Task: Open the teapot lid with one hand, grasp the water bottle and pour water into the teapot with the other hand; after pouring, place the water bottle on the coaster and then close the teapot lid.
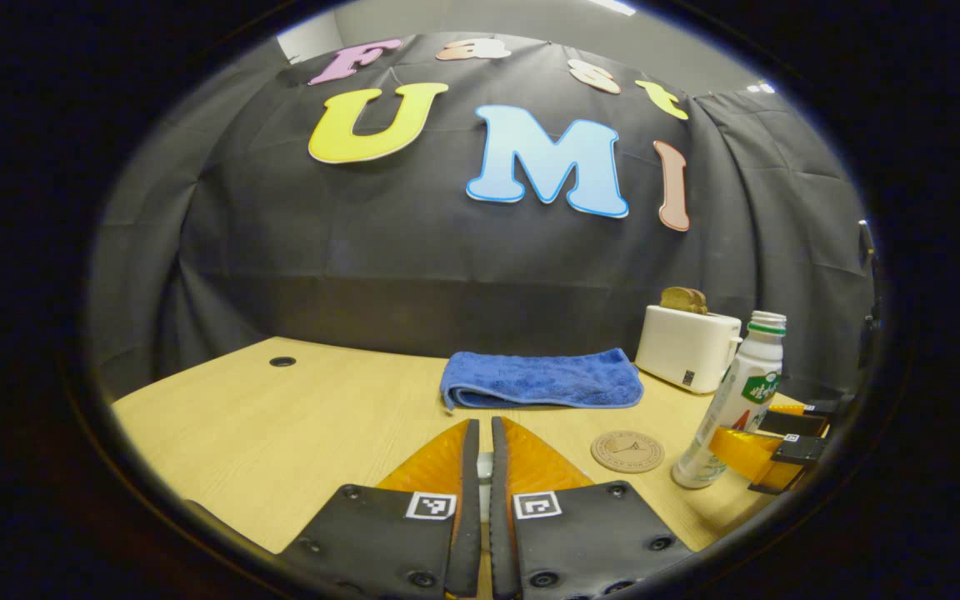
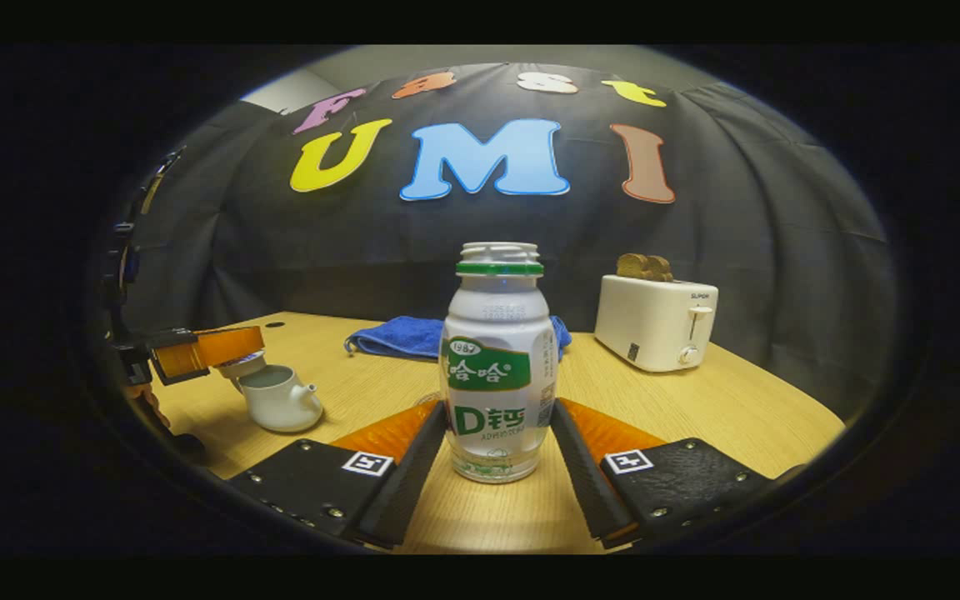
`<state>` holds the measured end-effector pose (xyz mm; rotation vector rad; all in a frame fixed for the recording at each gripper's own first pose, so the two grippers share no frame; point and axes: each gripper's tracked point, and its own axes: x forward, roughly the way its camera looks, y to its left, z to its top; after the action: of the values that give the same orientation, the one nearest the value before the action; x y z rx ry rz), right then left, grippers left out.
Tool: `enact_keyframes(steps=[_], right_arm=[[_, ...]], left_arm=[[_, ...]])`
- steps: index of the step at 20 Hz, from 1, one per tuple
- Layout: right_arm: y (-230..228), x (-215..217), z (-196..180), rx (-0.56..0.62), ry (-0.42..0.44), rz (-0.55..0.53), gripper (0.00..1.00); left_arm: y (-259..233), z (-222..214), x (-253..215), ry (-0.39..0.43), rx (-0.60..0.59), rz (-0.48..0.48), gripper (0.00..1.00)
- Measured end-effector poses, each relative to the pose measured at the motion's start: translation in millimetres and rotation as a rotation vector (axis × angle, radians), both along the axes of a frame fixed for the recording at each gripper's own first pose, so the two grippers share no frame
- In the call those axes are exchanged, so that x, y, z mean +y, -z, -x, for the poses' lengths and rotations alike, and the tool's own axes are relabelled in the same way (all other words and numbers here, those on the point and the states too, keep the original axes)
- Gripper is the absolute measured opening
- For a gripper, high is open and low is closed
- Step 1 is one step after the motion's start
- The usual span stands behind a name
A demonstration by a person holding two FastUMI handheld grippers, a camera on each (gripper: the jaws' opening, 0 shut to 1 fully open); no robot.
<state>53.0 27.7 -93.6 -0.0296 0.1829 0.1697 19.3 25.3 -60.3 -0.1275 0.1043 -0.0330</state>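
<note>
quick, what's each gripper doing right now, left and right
Left gripper: fingers closed on the teapot lid, held over the open teapot.
Right gripper: fingers pressed on the water bottle, upright on the table.

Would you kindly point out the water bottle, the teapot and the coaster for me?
water bottle [image 2: 497,375]: right gripper view, on its label.
teapot [image 2: 278,404]: right gripper view, on its white body.
coaster [image 1: 627,451]: left gripper view, on its round top face.
</note>
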Motion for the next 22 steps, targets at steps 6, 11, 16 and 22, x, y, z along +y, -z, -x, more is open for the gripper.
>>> enact_keyframes(steps=[6, 11, 16, 22], right_arm=[[-0.2, -1.9, 0.8, 0.002, 0.01, -0.001, 0.74], [-1.4, -5.5, 2.3, 0.0, 0.035, 0.058, 0.73], [-8.0, -4.7, 3.1, -0.015, 0.042, 0.19, 0.73], [-23.2, 7.2, -0.6, -0.087, 0.014, 0.447, 0.74]], left_arm=[[-1.2, 4.8, 17.0, -0.039, -0.006, -0.006, 0.14], [-4.4, 8.9, 35.1, -0.079, -0.016, -0.003, 0.14], [-4.1, 9.9, 54.2, -0.121, -0.014, 0.004, 0.11], [-1.5, 13.5, 73.3, -0.169, 0.001, -0.016, 0.11]])
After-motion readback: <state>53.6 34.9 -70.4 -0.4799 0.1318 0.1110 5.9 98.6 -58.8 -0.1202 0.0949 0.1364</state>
